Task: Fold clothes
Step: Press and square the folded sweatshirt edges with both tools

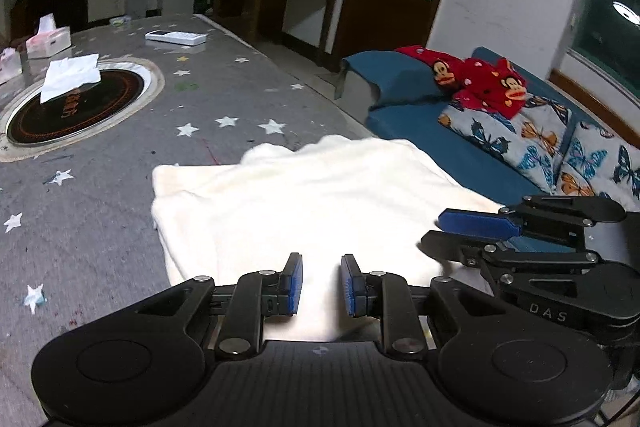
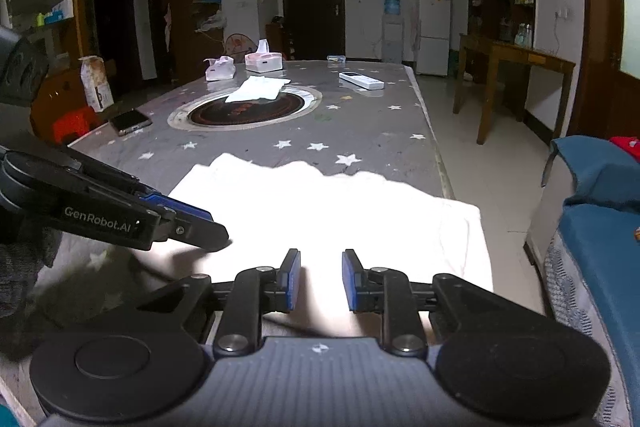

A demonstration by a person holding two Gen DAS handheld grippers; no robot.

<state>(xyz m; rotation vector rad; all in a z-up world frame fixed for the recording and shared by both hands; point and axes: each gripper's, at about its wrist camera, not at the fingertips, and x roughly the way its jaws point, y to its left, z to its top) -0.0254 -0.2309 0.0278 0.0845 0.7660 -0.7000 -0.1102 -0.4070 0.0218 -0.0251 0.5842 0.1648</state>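
Cream garment [image 1: 304,203] on grey worktop [image 1: 120,227] with white stars; blue sofa [image 1: 404,123], butterfly-print cushions [image 1: 516,135], red clothing [image 1: 476,79] far right

"DAS" on right claw [image 1: 452,239] — "GenRobot.AI" on left claw [image 2: 216,231]

**Materials and finishes**

White garment [image 1: 304,203]: soft matt cloth, faintly fuzzy. Table cover [image 1: 224,95] at 12 o'clock: grey star-printed, slight sheen, scuffed. Left gripper [image 1: 321,285]: matt black plastic with ribbed blue pads and metal screw heads; right gripper [image 2: 321,279] the same. Remote [image 2: 361,80]: glossy white plastic. Side table [image 2: 516,67] at 2 o'clock: varnished wood.
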